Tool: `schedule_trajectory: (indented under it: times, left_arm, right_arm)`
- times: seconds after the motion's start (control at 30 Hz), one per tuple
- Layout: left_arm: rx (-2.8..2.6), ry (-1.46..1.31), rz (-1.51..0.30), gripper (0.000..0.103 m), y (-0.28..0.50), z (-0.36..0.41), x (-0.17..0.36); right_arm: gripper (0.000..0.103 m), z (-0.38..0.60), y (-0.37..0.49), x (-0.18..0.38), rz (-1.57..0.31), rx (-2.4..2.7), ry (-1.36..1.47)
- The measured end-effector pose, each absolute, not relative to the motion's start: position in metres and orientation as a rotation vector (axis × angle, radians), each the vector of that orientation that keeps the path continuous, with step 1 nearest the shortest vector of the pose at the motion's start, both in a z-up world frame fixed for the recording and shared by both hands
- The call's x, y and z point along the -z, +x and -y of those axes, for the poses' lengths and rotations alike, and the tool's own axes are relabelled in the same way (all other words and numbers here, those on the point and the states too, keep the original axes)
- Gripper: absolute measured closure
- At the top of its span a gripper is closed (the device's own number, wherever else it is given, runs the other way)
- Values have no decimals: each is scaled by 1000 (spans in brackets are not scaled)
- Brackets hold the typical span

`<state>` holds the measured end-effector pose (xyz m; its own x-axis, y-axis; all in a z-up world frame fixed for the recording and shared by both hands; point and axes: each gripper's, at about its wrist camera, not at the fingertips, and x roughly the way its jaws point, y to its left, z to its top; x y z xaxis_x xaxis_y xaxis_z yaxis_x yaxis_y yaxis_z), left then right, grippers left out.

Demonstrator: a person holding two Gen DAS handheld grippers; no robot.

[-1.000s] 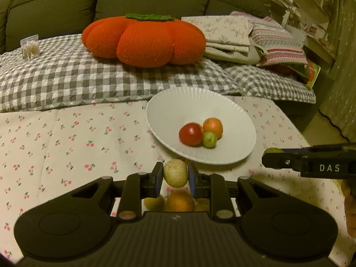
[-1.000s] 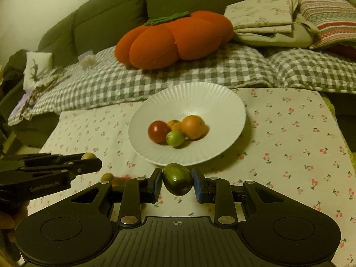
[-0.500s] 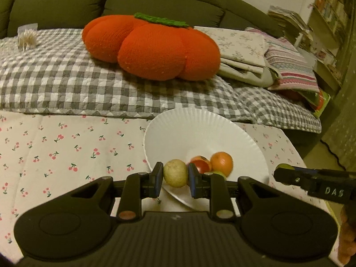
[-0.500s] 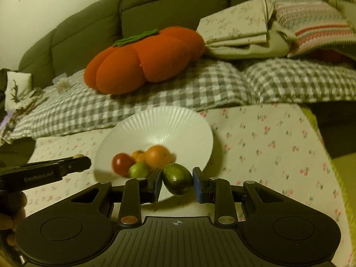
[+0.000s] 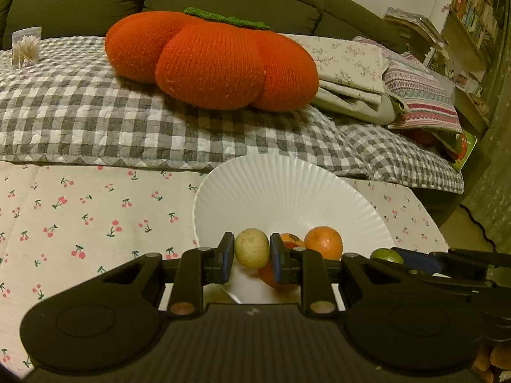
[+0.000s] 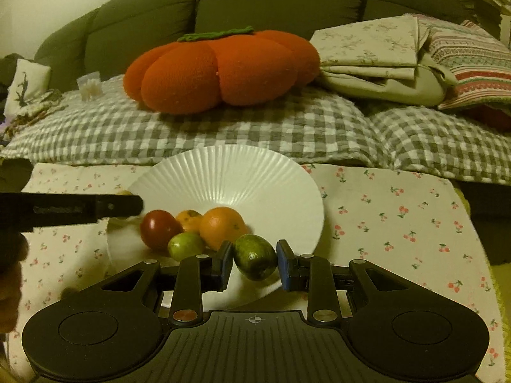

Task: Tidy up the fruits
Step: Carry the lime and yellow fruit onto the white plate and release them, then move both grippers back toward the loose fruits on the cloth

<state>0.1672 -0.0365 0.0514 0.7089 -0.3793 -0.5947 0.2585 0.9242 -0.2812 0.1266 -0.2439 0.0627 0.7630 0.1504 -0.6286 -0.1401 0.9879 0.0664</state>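
left gripper [image 5: 252,252]: pinching pale yellow fruit [image 5: 252,248] over white plate [image 5: 287,191] near edge; right gripper [image 6: 254,262]: pinching dark green fruit [image 6: 254,257], same edge.

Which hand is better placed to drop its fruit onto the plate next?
Left, narrowly. Its pale fruit hangs over the white plate's bowl, while the right's green fruit hangs at the near rim.

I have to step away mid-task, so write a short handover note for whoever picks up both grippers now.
Left gripper: shut on a pale yellow fruit, over the near rim of the white plate.
Right gripper: shut on a dark green fruit, also over the near rim.
Done: red tomato, big orange, small orange fruit and light green fruit lie in the plate.
Left: release both held fruits into the plate.
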Motion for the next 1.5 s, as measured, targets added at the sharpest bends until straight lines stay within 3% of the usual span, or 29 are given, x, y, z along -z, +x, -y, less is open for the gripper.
schedule_trajectory:
  times: [0.1, 0.23, 0.3, 0.37, 0.97, 1.1, 1.5]
  left_arm:
    - [353, -190, -699, 79, 168, 35, -51]
    - [346, -203, -686, 58, 165, 33, -54]
    - [347, -213, -682, 57, 164, 31, -57]
    - [346, -229, -680, 57, 163, 29, -59]
    - [318, -245, -706, 57, 138, 13, -71]
    - [292, -188, -721, 56, 125, 13, -72]
    - [251, -135, -795, 48, 90, 4, -79]
  right_arm:
    - [75, 241, 128, -61, -683, -165, -4]
    - [72, 239, 129, -58, -690, -164, -10]
    - [45, 242, 128, -60, -681, -147, 0]
    - [32, 247, 126, -65, -654, -127, 22]
    - [32, 282, 122, -85, -666, -16, 212]
    - [22, 283, 115, -90, -683, -26, 254]
    - [14, 257, 81, -103, -689, -131, 209]
